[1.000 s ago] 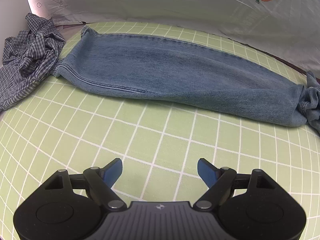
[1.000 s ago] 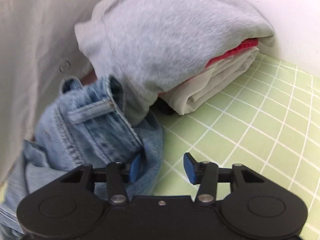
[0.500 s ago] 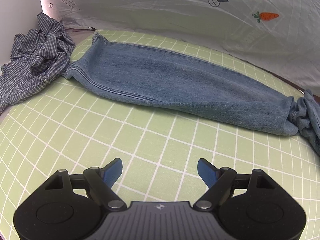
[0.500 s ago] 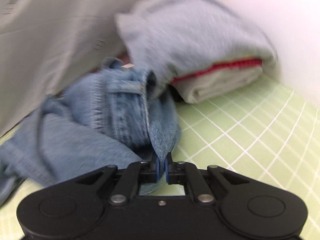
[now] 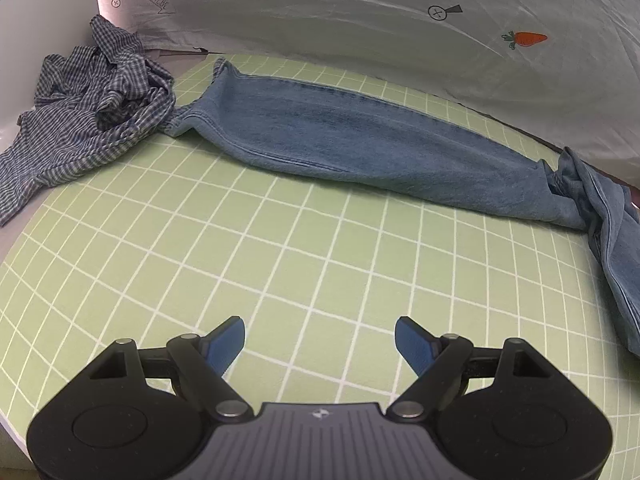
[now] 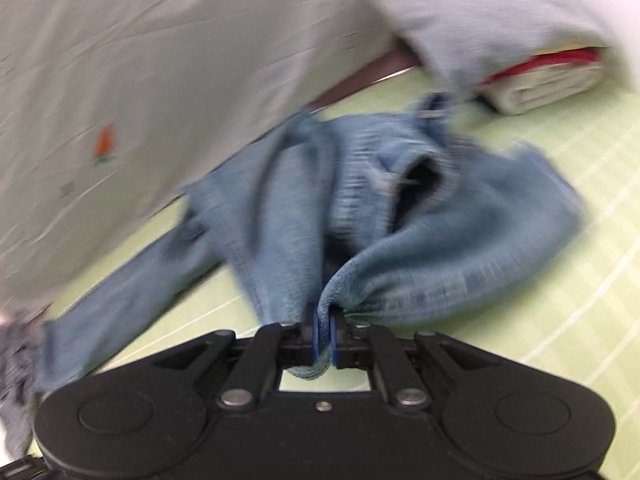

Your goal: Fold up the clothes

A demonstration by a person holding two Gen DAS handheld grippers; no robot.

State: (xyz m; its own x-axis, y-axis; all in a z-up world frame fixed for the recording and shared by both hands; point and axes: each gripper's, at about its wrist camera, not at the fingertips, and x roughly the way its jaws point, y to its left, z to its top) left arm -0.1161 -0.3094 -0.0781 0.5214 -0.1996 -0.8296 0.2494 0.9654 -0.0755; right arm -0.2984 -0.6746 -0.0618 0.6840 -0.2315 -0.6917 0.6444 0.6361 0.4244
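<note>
Blue jeans lie stretched across the far side of the green grid mat, legs toward the left and the bunched waist end at the right. My left gripper is open and empty above bare mat, well short of the jeans. My right gripper is shut on a fold of the jeans at their waist end; the view is blurred by motion.
A crumpled blue checked shirt lies at the far left by the jeans' hem. A folded stack of a grey garment over red and white ones sits at the far right. A white printed sheet stands behind the mat.
My right gripper closed on the jeans' waist end and drew it back from the folded stack. My left gripper pulled back from the jeans, staying open.
</note>
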